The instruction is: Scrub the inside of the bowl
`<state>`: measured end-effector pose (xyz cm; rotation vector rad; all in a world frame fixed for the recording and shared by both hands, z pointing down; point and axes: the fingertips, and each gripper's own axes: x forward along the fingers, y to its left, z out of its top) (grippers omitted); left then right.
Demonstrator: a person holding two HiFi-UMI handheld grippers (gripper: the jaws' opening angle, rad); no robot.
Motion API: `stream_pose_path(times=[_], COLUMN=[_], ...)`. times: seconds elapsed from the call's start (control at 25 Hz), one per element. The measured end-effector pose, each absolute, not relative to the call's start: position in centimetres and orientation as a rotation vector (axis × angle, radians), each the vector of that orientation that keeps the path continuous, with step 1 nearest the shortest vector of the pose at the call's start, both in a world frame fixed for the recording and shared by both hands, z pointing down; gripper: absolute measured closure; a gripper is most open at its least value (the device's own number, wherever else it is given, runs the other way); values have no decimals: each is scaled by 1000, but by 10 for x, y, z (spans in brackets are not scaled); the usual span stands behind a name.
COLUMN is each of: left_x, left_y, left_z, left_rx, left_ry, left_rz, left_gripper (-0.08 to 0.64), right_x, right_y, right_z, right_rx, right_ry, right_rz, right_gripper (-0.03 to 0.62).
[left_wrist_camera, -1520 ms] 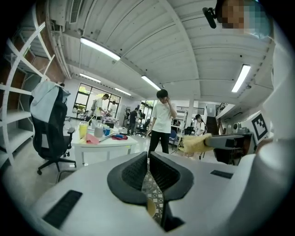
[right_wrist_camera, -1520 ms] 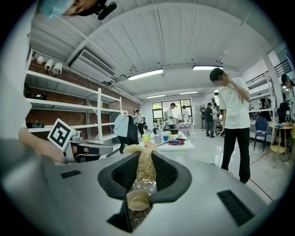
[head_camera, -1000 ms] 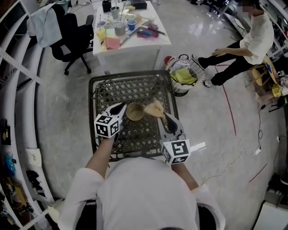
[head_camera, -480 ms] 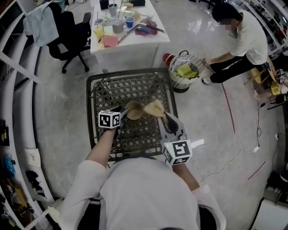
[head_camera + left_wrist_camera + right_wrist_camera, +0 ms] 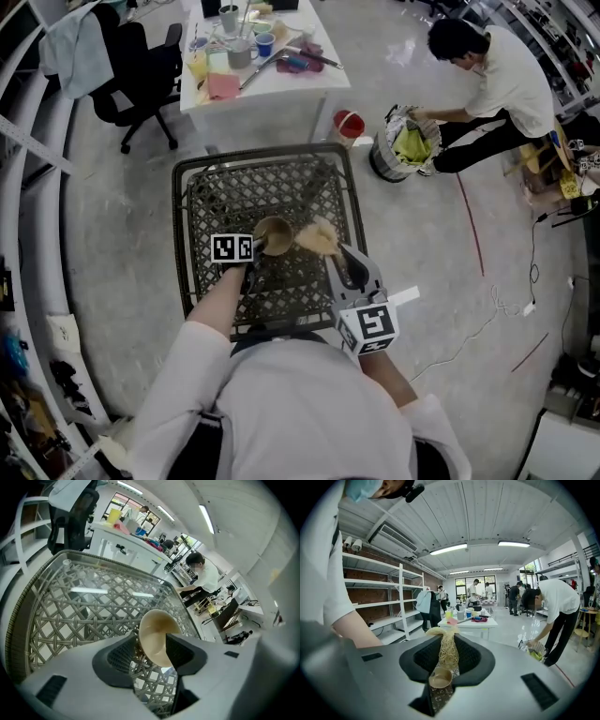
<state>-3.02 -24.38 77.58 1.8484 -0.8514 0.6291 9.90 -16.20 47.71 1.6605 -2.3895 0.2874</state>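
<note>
A tan bowl (image 5: 274, 235) stands upright on the woven lattice table (image 5: 206, 202). My left gripper (image 5: 254, 247) has come down at the bowl's left side. Its jaws have just been opening, and in the left gripper view the bowl (image 5: 157, 637) sits between the spread fingers of the left gripper (image 5: 152, 652). I cannot tell if a pad touches it. My right gripper (image 5: 336, 253) hovers to the right of the bowl, shut on a straw-coloured scrubber (image 5: 317, 238). In the right gripper view the scrubber (image 5: 447, 651) stands up between the fingers of the right gripper (image 5: 447, 644), above the bowl (image 5: 439, 678).
Behind the table stands a white desk (image 5: 281, 89) crowded with cups and cloths, with a black office chair (image 5: 141, 75) to its left. A person (image 5: 492, 80) bends over a basket (image 5: 403, 145) at the back right, beside a red bucket (image 5: 349, 123). Shelving runs along the left.
My left gripper dropped down to the bowl's left side, rolled, and its jaws opened. The right gripper kept still with the scrubber. The person at the back leaned over the basket.
</note>
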Motion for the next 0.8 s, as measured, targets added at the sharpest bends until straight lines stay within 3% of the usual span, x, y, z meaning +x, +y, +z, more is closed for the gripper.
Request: stream_pose_path(times=[0.16, 0.48, 0.8], left_x=[-28, -30, -29], left_y=[-243, -247, -247], left_z=[793, 810, 809], left_rx=[1758, 1707, 1692], left_ry=[-858, -891, -934], left_rz=[662, 680, 673], left_gripper=[346, 467, 517], right_x=[106, 123, 129], right_y=[-161, -156, -155], right_z=[480, 489, 488], right_rx=[1668, 1706, 1712], right_ry=[-2367, -2318, -2315], right_rz=[305, 337, 334], right_gripper=[503, 503, 503])
